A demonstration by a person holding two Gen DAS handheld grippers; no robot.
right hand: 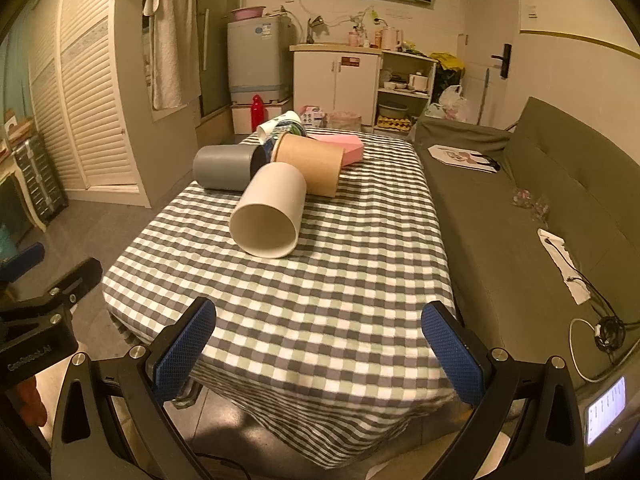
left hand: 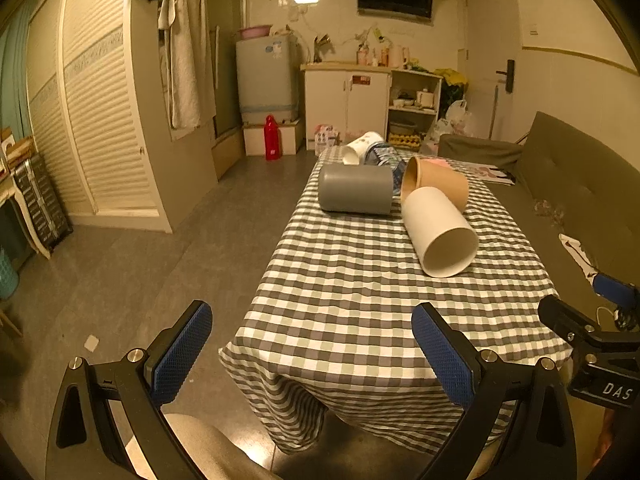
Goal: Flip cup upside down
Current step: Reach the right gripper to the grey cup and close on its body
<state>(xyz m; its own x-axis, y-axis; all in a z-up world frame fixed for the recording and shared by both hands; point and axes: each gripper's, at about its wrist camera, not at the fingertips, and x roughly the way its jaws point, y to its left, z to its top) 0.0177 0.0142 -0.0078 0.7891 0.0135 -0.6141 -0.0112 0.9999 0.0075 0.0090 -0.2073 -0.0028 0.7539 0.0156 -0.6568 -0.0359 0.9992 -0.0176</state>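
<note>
A white cup (left hand: 438, 232) (right hand: 270, 210) lies on its side on the checked tablecloth (left hand: 352, 300) (right hand: 320, 280), mouth toward me. Behind it lie a grey cup (left hand: 356, 189) (right hand: 224, 168), a brown cup (left hand: 436, 184) (right hand: 310, 162) and a printed white cup (left hand: 362, 147) (right hand: 280, 124), all on their sides. My left gripper (left hand: 312, 356) is open and empty at the table's near left corner. My right gripper (right hand: 320, 350) is open and empty over the near edge. Both are well short of the cups.
A pink box (right hand: 340, 146) lies behind the brown cup. A grey sofa (right hand: 520, 208) runs along the table's right side with papers and cables on it. Bare floor (left hand: 140, 272) lies to the left. Cabinets and a washing machine (left hand: 266, 76) stand at the back.
</note>
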